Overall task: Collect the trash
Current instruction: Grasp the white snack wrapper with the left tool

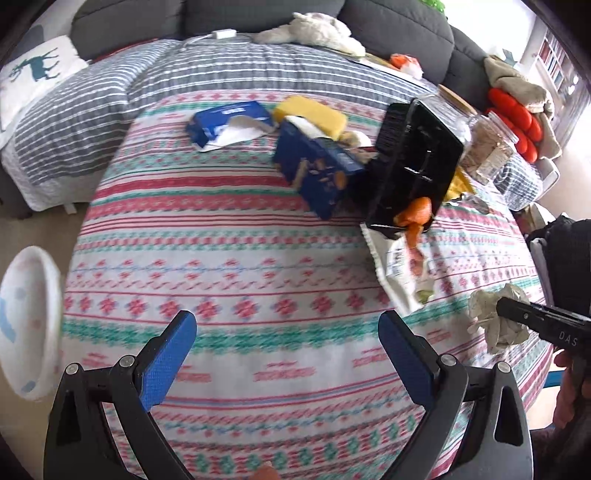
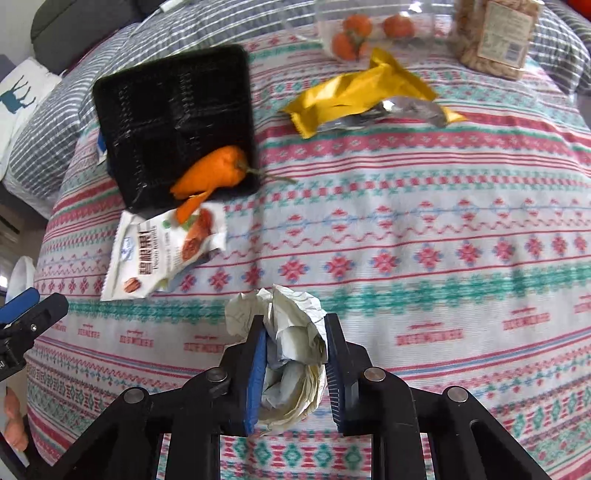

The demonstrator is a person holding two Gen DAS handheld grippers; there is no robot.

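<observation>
- Crumpled paper ball (image 2: 291,350), nearest the right wrist camera, sits pinched between the blue pads (image 2: 256,373) of the right tool (image 2: 293,326), which is clenched on it just above the near edge of the tabletop (image 2: 424,229).
- From the left wrist view, that same paper ball (image 1: 495,317) shows near the tabletop's right edge, with the right tool (image 1: 517,314) reaching in from the right.
- Left tool (image 1: 288,328) hangs released, its blue pads wide apart with nothing between them, over the near middle of the patterned cloth.
- White snack wrapper (image 2: 162,251) lies flat toward the left side of the tabletop, its top edge tucked under the black plastic tray (image 2: 173,114).
- Orange pepper (image 2: 210,173) rests in the tray's near corner, its stem poking over the rim.
- Yellow wrapper (image 2: 354,92) lies toward the far edge, with a silver foil piece (image 2: 391,110) touching it.
- Clear box of tomatoes (image 2: 369,29) and a jar of nuts (image 2: 495,37) stand at the far edge.
- Two blue cartons (image 1: 317,170) and a yellow sponge (image 1: 314,114) lie far left of the tray.
- White plate (image 1: 29,325) shows blurred, off the tabletop's left edge.
</observation>
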